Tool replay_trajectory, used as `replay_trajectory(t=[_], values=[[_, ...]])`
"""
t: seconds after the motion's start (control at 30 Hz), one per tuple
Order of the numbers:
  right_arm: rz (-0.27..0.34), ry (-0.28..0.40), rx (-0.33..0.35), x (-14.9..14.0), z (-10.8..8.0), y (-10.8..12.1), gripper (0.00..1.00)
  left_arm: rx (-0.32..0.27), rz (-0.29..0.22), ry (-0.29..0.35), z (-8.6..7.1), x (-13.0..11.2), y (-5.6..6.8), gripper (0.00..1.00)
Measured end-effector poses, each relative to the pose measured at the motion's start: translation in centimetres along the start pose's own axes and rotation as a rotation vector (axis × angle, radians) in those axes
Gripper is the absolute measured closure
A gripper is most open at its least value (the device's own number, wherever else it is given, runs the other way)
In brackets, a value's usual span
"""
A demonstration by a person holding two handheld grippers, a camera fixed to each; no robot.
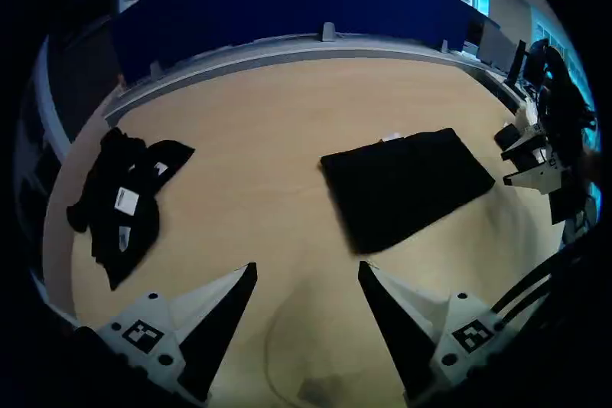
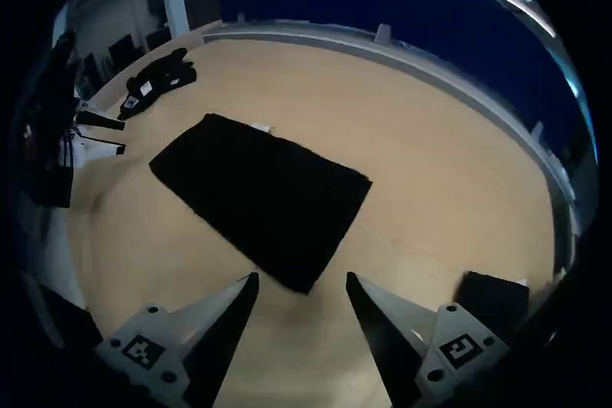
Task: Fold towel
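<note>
Nearest us, our left hand-held gripper (image 1: pixel 306 282) hangs open and empty over the bare desk (image 1: pixel 268 140). Our right hand-held gripper (image 2: pixel 301 285) gapes too, a corner of the black towel (image 2: pixel 260 194) (folded flat, mid-desk) between its tips. Farther off, dark cloths (image 1: pixel 126 201) are heaped near the desk's edge, with a blue partition (image 1: pixel 291 2) along its far edge

Our left gripper (image 1: pixel 306 266) has two white fingers (image 1: pixel 206 301) tapering to points, black along the inner jaw faces. Behind each jaw tip sits a square black-and-white marker (image 1: pixel 144 334) ringed by dark screws (image 1: pixel 152 296). Black cables (image 1: pixel 528 289) run outside one jaw. Our right gripper (image 2: pixel 301 275) looks alike.
</note>
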State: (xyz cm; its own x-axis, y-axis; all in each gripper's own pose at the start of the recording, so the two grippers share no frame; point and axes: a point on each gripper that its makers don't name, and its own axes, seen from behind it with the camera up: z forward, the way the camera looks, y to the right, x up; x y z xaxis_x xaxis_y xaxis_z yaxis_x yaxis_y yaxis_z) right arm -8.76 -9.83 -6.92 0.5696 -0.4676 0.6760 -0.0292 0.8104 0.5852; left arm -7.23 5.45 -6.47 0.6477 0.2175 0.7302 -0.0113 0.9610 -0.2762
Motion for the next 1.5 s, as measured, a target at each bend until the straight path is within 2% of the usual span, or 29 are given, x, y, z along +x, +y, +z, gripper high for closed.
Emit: replay_trajectory(t=[0.2,0.4,0.6,0.9,1.13,1.27,1.4,1.5], values=[[-0.049,-0.021,0.028,-0.3,0.6,-0.9,0.12,0.048,-0.073,-0.009,-2.1,-3.0,-1.6,0.02],[-0.075,-0.031,0.036,-0.1,1.2,-1.1,0.12,0.077,-0.120,-0.011,-3.7,-4.8,-2.5,0.02],[-0.097,-0.046,0.033,-0.1,1.5,-0.9,0.14,0.098,-0.131,-0.013,-4.9,-6.0,-2.9,0.02],[-0.107,-0.086,0.038,-1.7,2.3,-0.6,0.24,0.121,-0.157,-0.013,-6.9,-7.3,-3.3,0.02],[-0.117,-0.099,0.046,-2.1,2.5,-0.6,0.25,0.127,-0.175,-0.021,-7.7,-8.3,-3.2,0.02],[-0.121,-0.103,0.053,-2.0,2.7,-0.5,0.39,0.127,-0.180,-0.022,-7.9,-8.6,-3.1,0.02],[-0.118,-0.112,0.059,-2.1,3.0,-0.4,0.59,0.124,-0.180,-0.021,-8.2,-8.6,-2.8,0.02],[-0.114,-0.113,0.059,-2.0,3.1,-0.2,0.82,0.125,-0.175,-0.021,-8.4,-8.7,-2.8,0.02]])
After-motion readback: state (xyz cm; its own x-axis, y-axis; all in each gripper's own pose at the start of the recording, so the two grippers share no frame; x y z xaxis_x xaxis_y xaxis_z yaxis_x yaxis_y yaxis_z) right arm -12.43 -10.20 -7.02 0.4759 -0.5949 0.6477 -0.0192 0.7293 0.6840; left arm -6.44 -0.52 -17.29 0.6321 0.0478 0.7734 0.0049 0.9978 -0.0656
